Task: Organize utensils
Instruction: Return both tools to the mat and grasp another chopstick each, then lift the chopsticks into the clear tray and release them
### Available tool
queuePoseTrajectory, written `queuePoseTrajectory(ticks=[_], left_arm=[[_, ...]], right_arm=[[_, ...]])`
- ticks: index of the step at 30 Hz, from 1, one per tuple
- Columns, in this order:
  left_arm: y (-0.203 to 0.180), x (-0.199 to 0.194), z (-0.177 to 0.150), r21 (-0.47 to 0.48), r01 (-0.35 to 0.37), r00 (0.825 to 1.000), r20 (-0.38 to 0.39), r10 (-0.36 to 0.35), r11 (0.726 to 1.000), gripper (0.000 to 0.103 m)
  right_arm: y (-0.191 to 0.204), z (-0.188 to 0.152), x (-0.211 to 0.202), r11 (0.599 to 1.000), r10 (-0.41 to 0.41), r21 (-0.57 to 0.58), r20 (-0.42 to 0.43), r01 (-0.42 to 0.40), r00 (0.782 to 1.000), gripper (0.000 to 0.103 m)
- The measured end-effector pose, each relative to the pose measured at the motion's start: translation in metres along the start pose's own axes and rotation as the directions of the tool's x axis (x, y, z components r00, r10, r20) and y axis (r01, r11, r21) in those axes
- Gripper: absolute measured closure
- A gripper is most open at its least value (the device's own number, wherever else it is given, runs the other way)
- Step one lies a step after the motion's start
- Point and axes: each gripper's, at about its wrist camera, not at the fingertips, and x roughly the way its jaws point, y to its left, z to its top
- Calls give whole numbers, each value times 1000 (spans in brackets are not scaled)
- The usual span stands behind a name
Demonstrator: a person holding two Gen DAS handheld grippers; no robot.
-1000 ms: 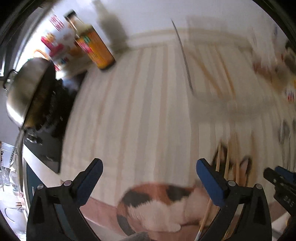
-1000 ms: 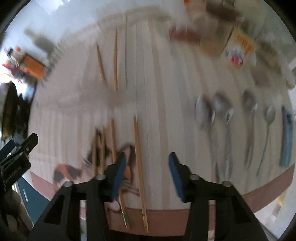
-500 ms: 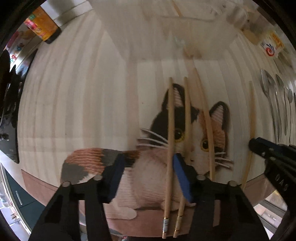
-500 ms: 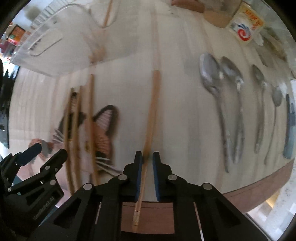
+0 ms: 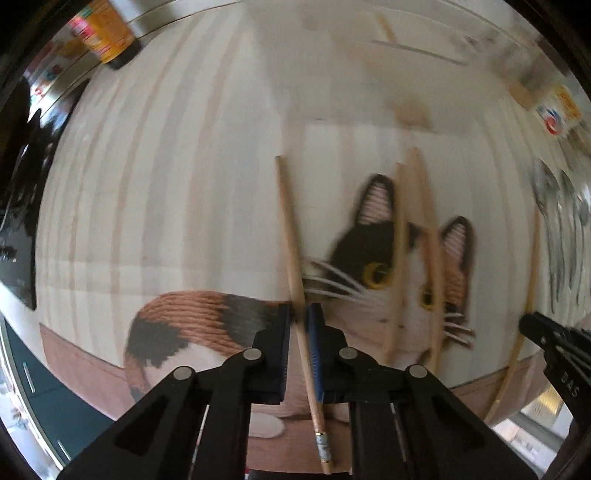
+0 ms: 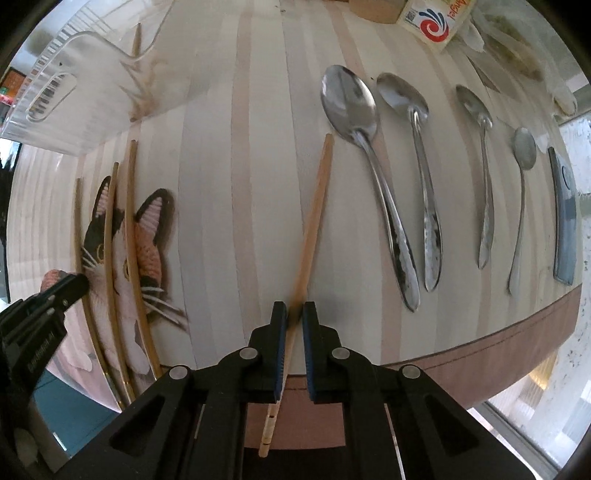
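Observation:
My left gripper is shut on a wooden chopstick and holds it tilted over the cat-print mat. Two more chopsticks lie on the cat's face. My right gripper is shut on another wooden chopstick that slants up over the striped mat. Several metal spoons lie in a row to its right. A clear plastic organizer tray stands at the far left with a chopstick in it. The left gripper shows at the lower left of the right wrist view.
A grey handled tool lies beyond the spoons at the right. A printed packet and bags sit at the far right. A sauce bottle stands at the far left. The table's brown front edge runs close below both grippers.
My left gripper has closed on a chopstick and lifted it away from the other two. My right gripper still holds its chopstick, now tilted further right.

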Motion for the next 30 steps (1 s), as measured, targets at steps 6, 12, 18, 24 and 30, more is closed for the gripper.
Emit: queuePoseTrajectory(ticks=[6, 12, 18, 24, 30], left_arm=[[41, 0, 6, -89, 10, 1000, -15, -12, 996, 95], [62, -4, 8, -82, 33, 998, -43, -37, 996, 91], [68, -6, -11, -78, 42, 997, -64, -47, 996, 81], [58, -8, -14, -77, 34, 997, -60, -39, 996, 83], [34, -3, -30, -49, 11, 999, -41, -13, 999, 99]], right_arm=[[17, -1, 3, 998, -40, -43, 8, 41, 999, 94], [46, 13, 6, 993, -66, -97, 36, 69, 997, 94], [40, 4, 11, 997, -19, -71, -47, 15, 999, 79], [34, -6, 9, 996, -43, -76, -38, 40, 998, 79], [55, -8, 6, 998, -44, -52, -1, 44, 999, 95]])
